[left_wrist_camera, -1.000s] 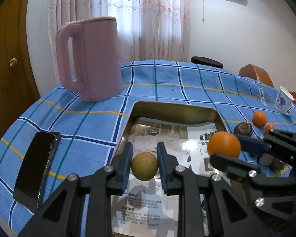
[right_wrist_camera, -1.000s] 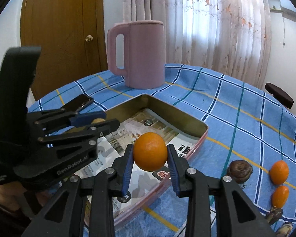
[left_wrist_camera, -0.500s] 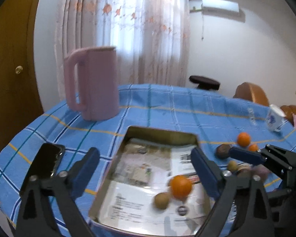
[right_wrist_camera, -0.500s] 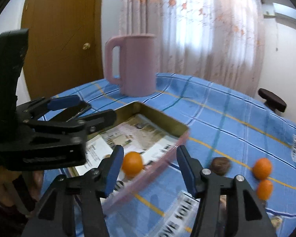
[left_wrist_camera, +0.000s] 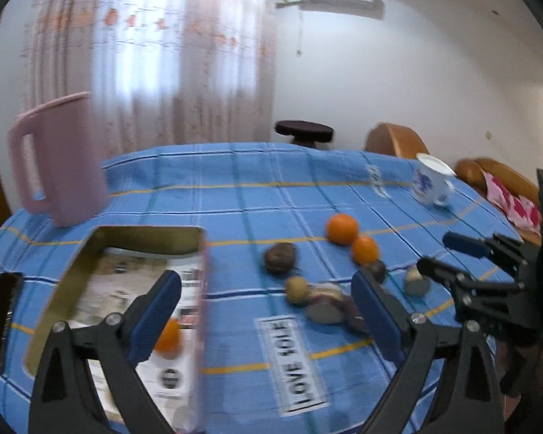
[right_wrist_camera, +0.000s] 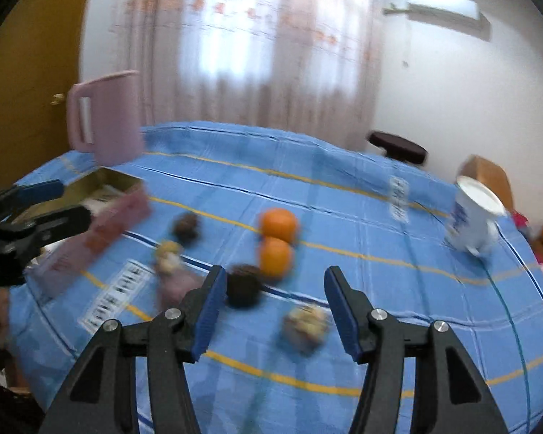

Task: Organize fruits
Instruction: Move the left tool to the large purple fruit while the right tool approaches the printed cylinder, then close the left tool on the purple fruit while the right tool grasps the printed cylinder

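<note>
Item: loose fruit on the blue checked cloth point(left_wrist_camera: 235, 195), right of the tin point(left_wrist_camera: 144, 233).

Right gripper point(right_wrist_camera: 271, 303): jaws have just been opening, now stand apart, nothing between the pads. It points down at the pile. A dark round fruit point(right_wrist_camera: 243, 285) lies just ahead of the left finger, and a pale mottled one point(right_wrist_camera: 304, 325) sits low between the fingers, nearest of all. Two oranges point(right_wrist_camera: 277, 240), touching, lie farther out along the same line. The frame is smeared, so the kind of the small fruits is uncertain.

Left gripper point(left_wrist_camera: 268, 311): jaws have just been opening, now spread wide and empty. Its left finger stands over the tin, its right finger over the pile; a small yellowish fruit point(left_wrist_camera: 297, 289) and a purplish lump point(left_wrist_camera: 325, 305) lie ahead between them.

Stored so far: one orange point(left_wrist_camera: 168, 336) in the tin, on the printed paper lining, partly hidden behind the left finger.

Relation that matters: the pile runs from the tin's side toward the cup point(right_wrist_camera: 474, 217), and the right gripper appears the nearer one, already lined up on it. The round fruits have no long axis, so approach angle matters little; the crowding of neighbours matters more.

Also present: pink jug point(left_wrist_camera: 58, 159), phone point(left_wrist_camera: 0, 318).
</note>
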Demonstrator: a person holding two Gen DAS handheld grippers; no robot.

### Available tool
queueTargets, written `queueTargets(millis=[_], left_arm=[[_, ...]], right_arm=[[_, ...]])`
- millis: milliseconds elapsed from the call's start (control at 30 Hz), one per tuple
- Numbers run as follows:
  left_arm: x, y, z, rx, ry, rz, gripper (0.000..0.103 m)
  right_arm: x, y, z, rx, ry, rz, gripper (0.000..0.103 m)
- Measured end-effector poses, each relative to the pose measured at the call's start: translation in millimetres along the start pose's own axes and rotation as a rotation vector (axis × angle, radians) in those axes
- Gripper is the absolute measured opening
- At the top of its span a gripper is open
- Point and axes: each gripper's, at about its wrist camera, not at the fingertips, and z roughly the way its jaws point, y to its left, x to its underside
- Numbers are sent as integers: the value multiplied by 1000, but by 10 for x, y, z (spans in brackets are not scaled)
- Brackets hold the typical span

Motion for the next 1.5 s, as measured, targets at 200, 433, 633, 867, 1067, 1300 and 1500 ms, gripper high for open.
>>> queueTargets(millis=[200, 433, 633, 867, 1067, 1300, 1500], left_arm=[[68, -390, 150, 47, 36, 79, 97], [153, -604, 285, 107, 102, 127, 84], [213, -709, 442, 146, 162, 143, 60], [198, -829, 568, 161, 218, 156, 58], [219, -754, 543, 170, 211, 118, 53], [256, -696, 477, 171, 173, 76, 53], [244, -635, 374, 157, 111, 59, 53]], right_arm=[[107, -255, 168, 21, 78, 37, 58], [186, -272, 323, -11, 137, 55, 58], [203, -202, 439, -50, 202, 23, 43], [207, -216, 436, -61, 201, 31, 43], [205, -255, 410, -83, 188, 54, 43], [185, -254, 271, -95, 115, 56, 43], [174, -243, 216, -102, 78, 49, 43]])
